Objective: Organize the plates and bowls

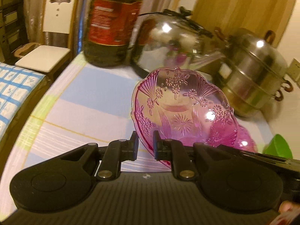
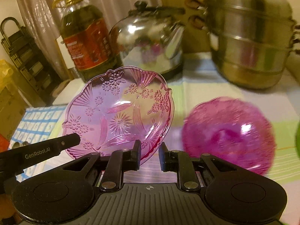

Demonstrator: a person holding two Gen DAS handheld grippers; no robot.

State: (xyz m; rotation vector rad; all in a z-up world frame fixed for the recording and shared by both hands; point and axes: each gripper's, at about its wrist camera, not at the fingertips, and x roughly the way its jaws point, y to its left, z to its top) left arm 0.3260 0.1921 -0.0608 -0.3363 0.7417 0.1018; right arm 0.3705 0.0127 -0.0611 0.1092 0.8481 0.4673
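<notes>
Right wrist view: both tools (image 2: 149,154) clenched on pink plate (image 2: 120,112); kettle (image 2: 150,43), steamer (image 2: 249,37) behind

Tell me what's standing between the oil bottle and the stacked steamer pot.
A domed steel pot with a black knob stands between the oil bottle and the steamer; both wrist views show it.

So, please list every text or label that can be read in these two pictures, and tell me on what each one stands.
"GenRobot.AI": white letters on the black finger of the left hand-held gripper, seen in the right wrist view.
Red label on the oil bottle: it carries print, but it is too blurred to read in either view.
Sticker on the steel steamer pot: too blurred to read.
No other text is visible.
</notes>
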